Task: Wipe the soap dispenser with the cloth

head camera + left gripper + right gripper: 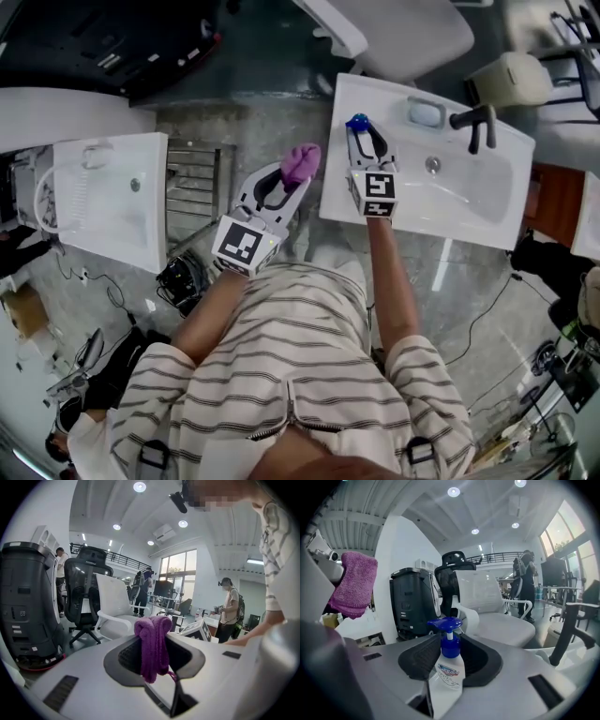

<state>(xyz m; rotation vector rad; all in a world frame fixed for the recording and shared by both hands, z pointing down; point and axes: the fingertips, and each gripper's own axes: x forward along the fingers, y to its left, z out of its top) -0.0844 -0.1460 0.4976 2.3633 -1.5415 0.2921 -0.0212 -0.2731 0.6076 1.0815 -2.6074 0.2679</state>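
In the head view my left gripper (295,174) is shut on a bunched purple cloth (302,162), held in the air just left of the white sink (469,202). The left gripper view has the cloth (153,644) hanging down between the two jaws. My right gripper (366,141) is over the sink's near left corner, shut on the soap dispenser (357,123). In the right gripper view this clear bottle with a blue pump (449,667) stands upright between the jaws, and the cloth (354,583) shows at upper left.
A black faucet (473,122) stands on the sink's far rim. A second white sink (112,206) is at the left, with a metal rack (195,178) between the two. A white chair (497,616) and black chairs stand beyond. People stand in the background.
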